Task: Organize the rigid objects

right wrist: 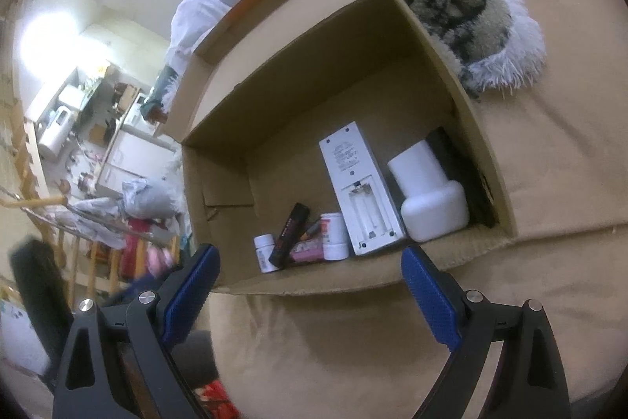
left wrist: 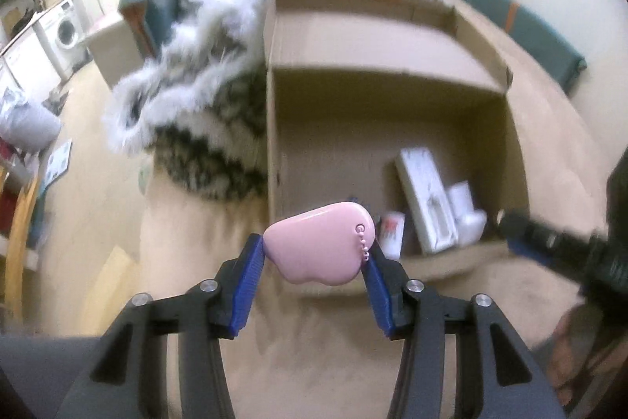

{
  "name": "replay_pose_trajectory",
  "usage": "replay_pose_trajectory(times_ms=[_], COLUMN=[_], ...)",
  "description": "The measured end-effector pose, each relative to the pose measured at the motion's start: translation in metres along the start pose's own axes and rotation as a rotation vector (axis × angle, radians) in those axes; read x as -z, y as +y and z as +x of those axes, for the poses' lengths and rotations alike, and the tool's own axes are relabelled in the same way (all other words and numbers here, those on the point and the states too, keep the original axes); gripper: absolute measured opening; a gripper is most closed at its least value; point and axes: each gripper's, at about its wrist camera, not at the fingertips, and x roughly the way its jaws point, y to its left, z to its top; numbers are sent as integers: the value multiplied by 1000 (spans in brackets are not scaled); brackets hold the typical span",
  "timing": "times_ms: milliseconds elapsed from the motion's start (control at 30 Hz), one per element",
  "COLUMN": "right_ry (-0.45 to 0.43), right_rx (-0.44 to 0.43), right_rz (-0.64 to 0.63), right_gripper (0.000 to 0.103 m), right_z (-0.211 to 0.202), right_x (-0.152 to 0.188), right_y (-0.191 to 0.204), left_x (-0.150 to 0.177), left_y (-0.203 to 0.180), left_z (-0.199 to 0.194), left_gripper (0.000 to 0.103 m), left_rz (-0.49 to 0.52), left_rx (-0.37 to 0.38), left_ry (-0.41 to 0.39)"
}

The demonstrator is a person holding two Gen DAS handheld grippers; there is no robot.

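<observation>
The left hand-held gripper pinches a pink case before the cardboard box; the right hand-held gripper gapes, spread.

remote control print blurred, nothing legible

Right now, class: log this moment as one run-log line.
left gripper: shut on pink case | right gripper: open | cardboard box: partly filled

Left gripper clamps pink cloud-shaped case over the near edge of the cardboard box. White remote and white bottle lie in the box's near right corner. Furry blanket touches the box's left wall.
</observation>
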Motion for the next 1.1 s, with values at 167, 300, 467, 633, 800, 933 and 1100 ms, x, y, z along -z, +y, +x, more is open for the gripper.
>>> replay_pose_trajectory(times_ms=[167, 300, 467, 633, 800, 933, 1100], right_ry=[8, -5, -38, -42, -40, -35, -37], right_rx=[15, 28, 40, 40, 32, 43, 49], right_rz=[-21, -27, -5, 41, 70, 60, 57], right_gripper=[99, 99, 99, 99, 99, 99, 99], right_z=[5, 3, -3, -3, -4, -1, -1], right_x=[-2, -5, -11, -14, -16, -15, -15], right_y=[2, 2, -4, -15, -21, -19, -18], left_x=[-23, -31, -37, -35, -29, -26, -26], left_y=[-11, -22, -38, -50, -53, -52, -48], left_z=[15, 32, 60, 87, 104, 107, 95], left_gripper=[46, 46, 46, 46, 46, 50, 70], left_rz=[6, 24, 34, 52, 60, 59, 57], left_rx=[0, -11, -2, 9, -12, -19, -39], left_ry=[-7, 6, 50, 109, 145, 170, 128])
